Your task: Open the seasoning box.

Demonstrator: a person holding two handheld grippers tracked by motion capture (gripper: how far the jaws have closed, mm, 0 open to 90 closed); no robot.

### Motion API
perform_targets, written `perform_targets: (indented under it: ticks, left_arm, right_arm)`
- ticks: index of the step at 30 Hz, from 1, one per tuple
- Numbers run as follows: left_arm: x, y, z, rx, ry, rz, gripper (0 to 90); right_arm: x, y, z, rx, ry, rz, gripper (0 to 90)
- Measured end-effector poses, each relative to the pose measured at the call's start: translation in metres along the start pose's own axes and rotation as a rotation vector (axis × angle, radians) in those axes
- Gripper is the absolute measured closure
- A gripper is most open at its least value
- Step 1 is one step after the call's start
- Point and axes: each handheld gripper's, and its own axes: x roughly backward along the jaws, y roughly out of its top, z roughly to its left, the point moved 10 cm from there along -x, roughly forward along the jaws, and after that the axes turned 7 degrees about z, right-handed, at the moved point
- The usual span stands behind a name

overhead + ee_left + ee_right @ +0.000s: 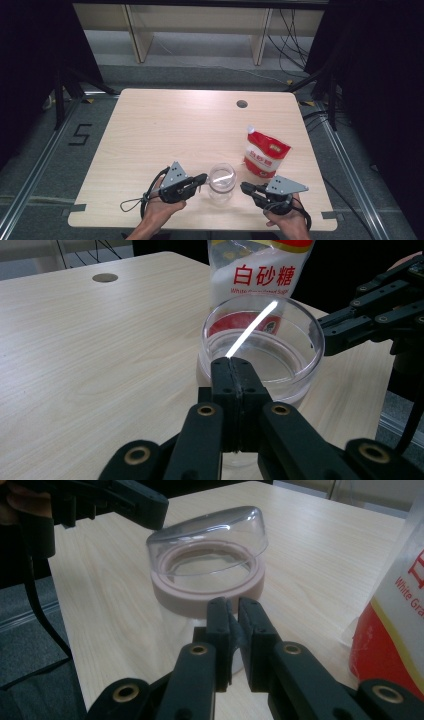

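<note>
Clear plastic jar (pixel 222 181) stands between both tools: left tool (pixel 202 179) clamps its rim, right tool (pixel 245 187) closed on nothing, beside sugar bag (pixel 266 152).

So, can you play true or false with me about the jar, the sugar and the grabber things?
1. The clear lid sits tilted above the jar's pink ring. True.
2. The bag of white sugar stands on the left gripper side of the jar. False: it stands on the right gripper side, a little farther back.
3. The right gripper's jaws are wide open. False: they are shut, almost touching.
4. The table has a round hole near its far edge. True.
5. The bag is blue and green. False: it is red and white, with clear parts.
</note>
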Motion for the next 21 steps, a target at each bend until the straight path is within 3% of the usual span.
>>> perform_targets:
  ticks: [2,11,15,16,20,21]
  left_arm:
    - [0.001,0.0,0.0,-0.016,0.003,0.006,88.8]
    - [0.001,0.0,0.0,-0.002,-0.002,0.001,88.8]
    - [0.001,0.0,0.0,-0.001,-0.002,0.004,88.7]
    - [0.001,0.0,0.0,0.001,-0.005,-0.001,88.5]
    - [0.001,0.0,-0.002,0.016,-0.009,0.0,87.7]
    - [0.001,0.001,-0.002,0.005,-0.016,-0.001,87.3]
  right_arm:
    - [0.0,0.003,-0.002,-0.001,-0.012,-0.023,84.2]
    - [-0.01,0.007,0.0,0.024,0.007,-0.018,84.7]
    - [-0.01,0.012,0.001,0.021,-0.011,-0.029,85.2]
    - [-0.01,0.011,0.003,0.024,0.009,-0.01,85.6]
    - [-0.011,0.015,0.002,0.026,-0.004,-0.029,85.6]
    - [-0.011,0.017,0.002,0.041,0.001,-0.037,85.7]
